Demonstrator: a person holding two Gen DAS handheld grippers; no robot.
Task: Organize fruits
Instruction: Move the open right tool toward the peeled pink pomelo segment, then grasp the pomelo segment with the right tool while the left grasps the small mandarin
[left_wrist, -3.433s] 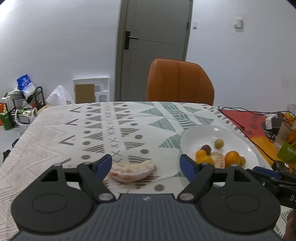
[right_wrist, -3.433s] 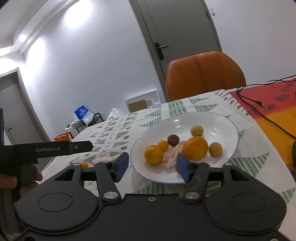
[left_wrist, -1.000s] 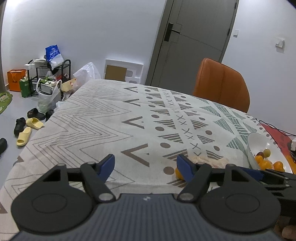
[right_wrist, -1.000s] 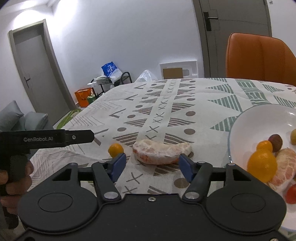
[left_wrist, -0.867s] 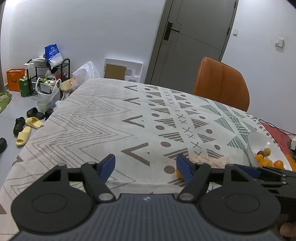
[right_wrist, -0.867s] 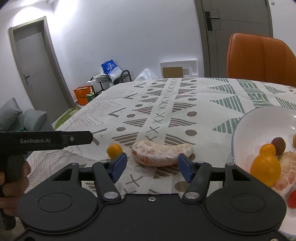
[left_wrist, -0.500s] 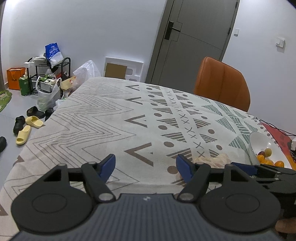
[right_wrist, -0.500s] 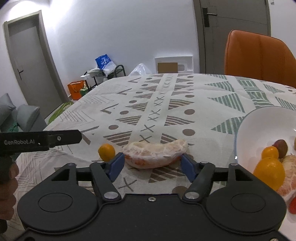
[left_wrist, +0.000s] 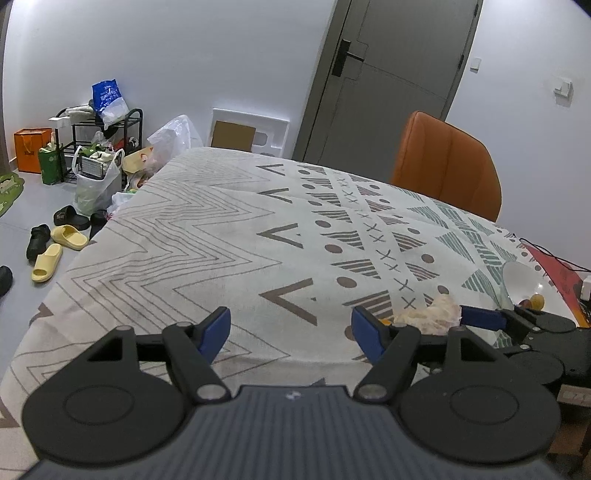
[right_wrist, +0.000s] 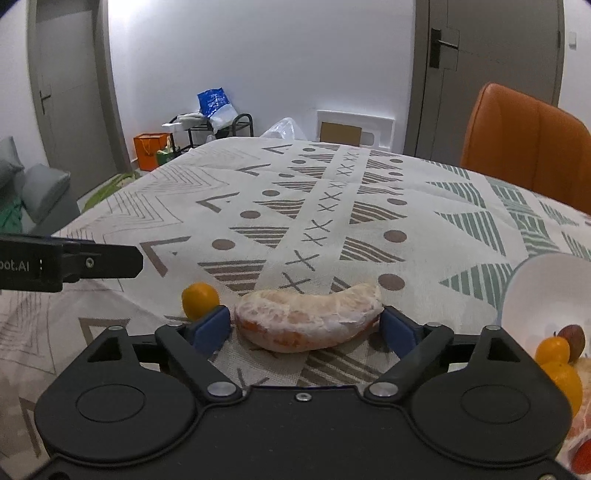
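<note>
Right tongs (right_wrist: 304, 325) now closer, gaping around peeled segment (right_wrist: 308, 319) on tabletop (right_wrist: 332, 206); we grip nothing. Left tongs (left_wrist: 290, 330) gaping, empty. Small orange (right_wrist: 199, 300) also outside plate (right_wrist: 535, 284); both left.

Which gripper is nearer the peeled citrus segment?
Right. The right gripper straddles the peeled citrus segment, fingers open on either side. The left gripper hangs apart, the segment off its right.

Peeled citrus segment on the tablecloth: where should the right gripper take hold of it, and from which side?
Probably across its two tapered ends, coming in low from the near edge. The peeled citrus segment lies flat as a curved crescent, broadside to the right gripper, whose open fingers already flank both tips. It looks soft, so close gently.
</note>
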